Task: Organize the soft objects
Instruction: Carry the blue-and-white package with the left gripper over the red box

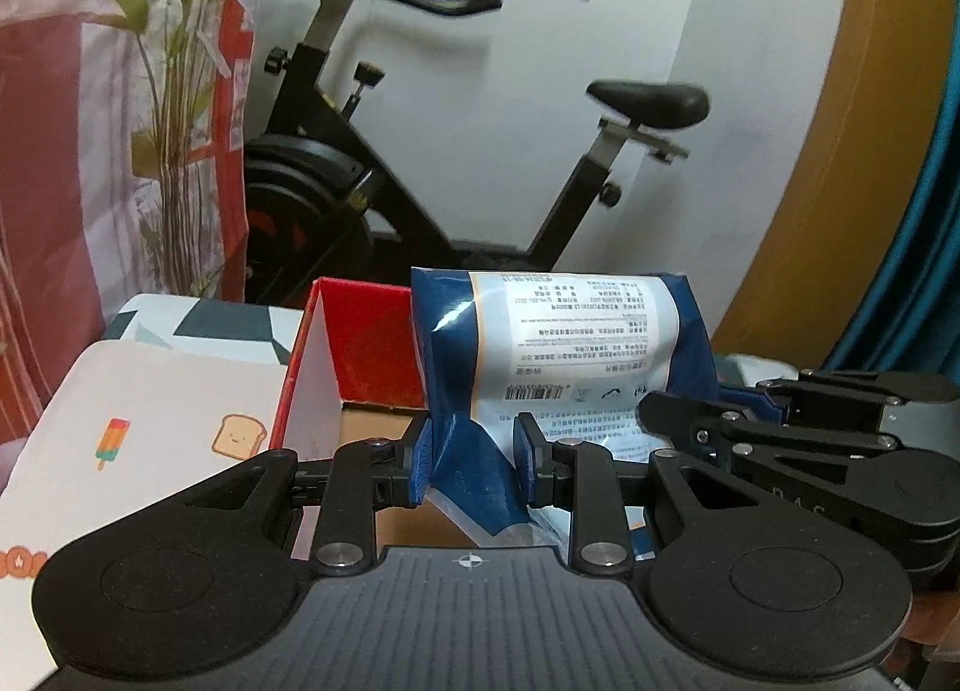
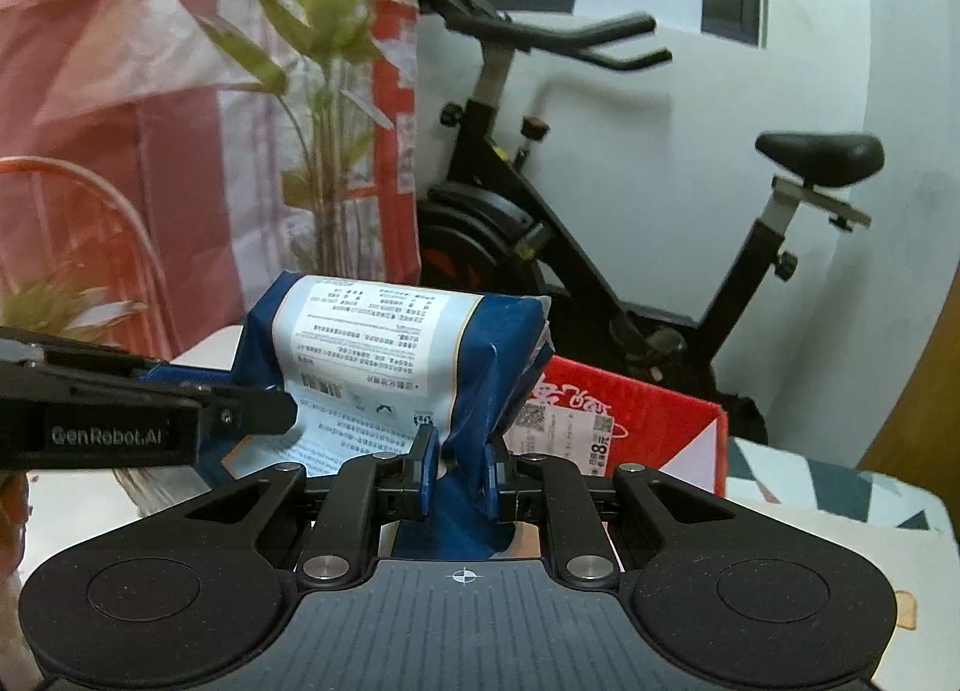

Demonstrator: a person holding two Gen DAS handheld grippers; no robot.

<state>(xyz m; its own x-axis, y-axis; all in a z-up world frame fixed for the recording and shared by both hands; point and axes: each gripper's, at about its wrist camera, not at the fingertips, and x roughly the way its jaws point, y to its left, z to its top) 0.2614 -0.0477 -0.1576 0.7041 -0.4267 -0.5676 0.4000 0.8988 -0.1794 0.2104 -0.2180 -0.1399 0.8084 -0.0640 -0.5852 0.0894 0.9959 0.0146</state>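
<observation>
A soft blue pack with a white printed label (image 1: pixel 570 349) hangs in the air between both grippers. My left gripper (image 1: pixel 474 460) is shut on its left end, where the blue film bunches between the pads. My right gripper (image 2: pixel 459 472) is shut on the pack's (image 2: pixel 384 355) right end and pinches the film tight. An open red cardboard box (image 1: pixel 360 343) with a brown floor lies below and behind the pack; in the right wrist view the box (image 2: pixel 630 421) shows to the right. Each gripper appears at the edge of the other's view.
The box rests on a surface under a patterned cloth (image 1: pixel 156 409) with toast and ice-lolly prints. A black exercise bike (image 1: pixel 420 163) stands behind against a white wall. A potted plant (image 2: pixel 324 109) and a red and white curtain (image 1: pixel 72 151) are on the left.
</observation>
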